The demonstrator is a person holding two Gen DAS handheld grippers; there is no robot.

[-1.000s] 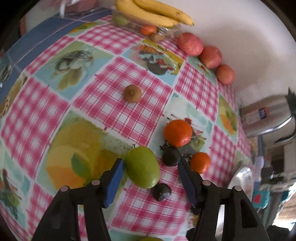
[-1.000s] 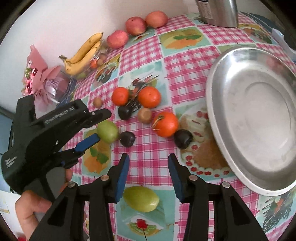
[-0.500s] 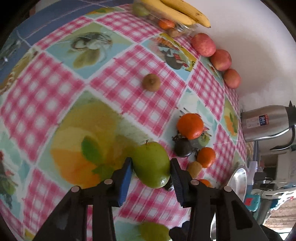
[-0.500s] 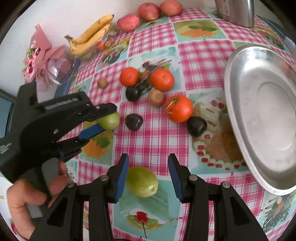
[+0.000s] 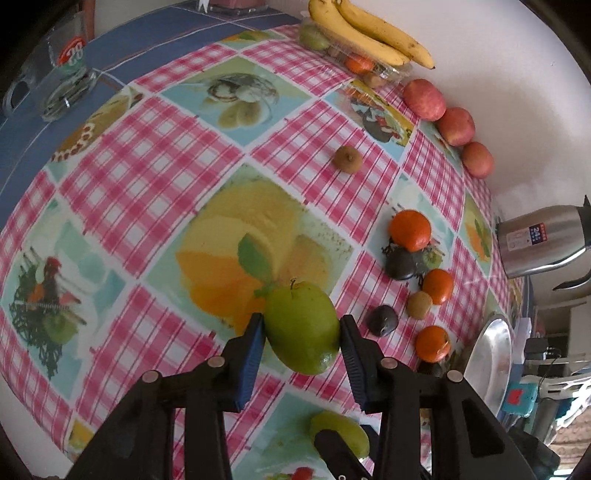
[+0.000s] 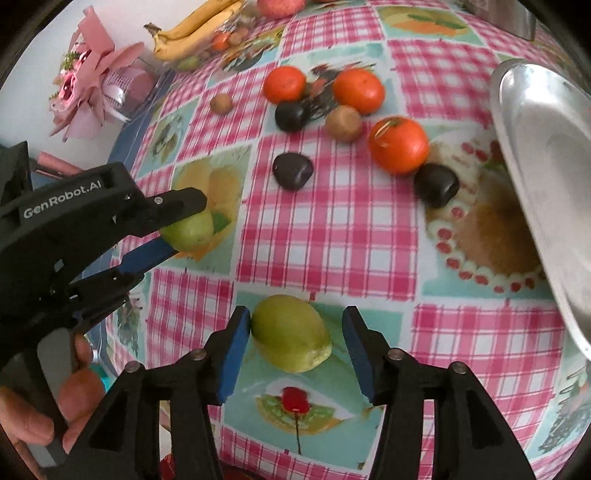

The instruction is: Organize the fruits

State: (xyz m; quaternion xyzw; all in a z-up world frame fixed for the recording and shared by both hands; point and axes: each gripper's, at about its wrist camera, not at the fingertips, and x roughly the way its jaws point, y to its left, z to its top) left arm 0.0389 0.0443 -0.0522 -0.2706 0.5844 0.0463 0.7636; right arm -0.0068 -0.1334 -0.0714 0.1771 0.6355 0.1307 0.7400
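A green fruit [image 5: 301,328] sits between the blue pads of my left gripper [image 5: 301,332], which is shut on it over the yellow picture square of the tablecloth. The right wrist view shows that gripper [image 6: 181,229] from the side, with its fruit [image 6: 188,230] in it. A second green fruit [image 6: 290,334] lies on the cloth between the fingers of my right gripper [image 6: 295,336]. Those jaws are opening: the left pad [image 6: 232,354] is at the fruit's skin and the right pad stands off it. This fruit [image 5: 340,432] also shows at the bottom of the left wrist view.
Oranges [image 6: 399,146], dark plums [image 6: 293,170] and brown kiwis [image 6: 343,123] lie scattered mid-table. A steel plate [image 6: 546,155] is at the right. Bananas [image 5: 369,33], red apples [image 5: 424,99], a steel flask [image 5: 539,240] and a glass mug [image 5: 62,81] line the far edge. A hand [image 6: 26,417] holds the left gripper.
My left gripper closed on its green fruit and carried it away from the orange cluster onto the yellow square. My right gripper came down around the second green fruit and its jaws widened.
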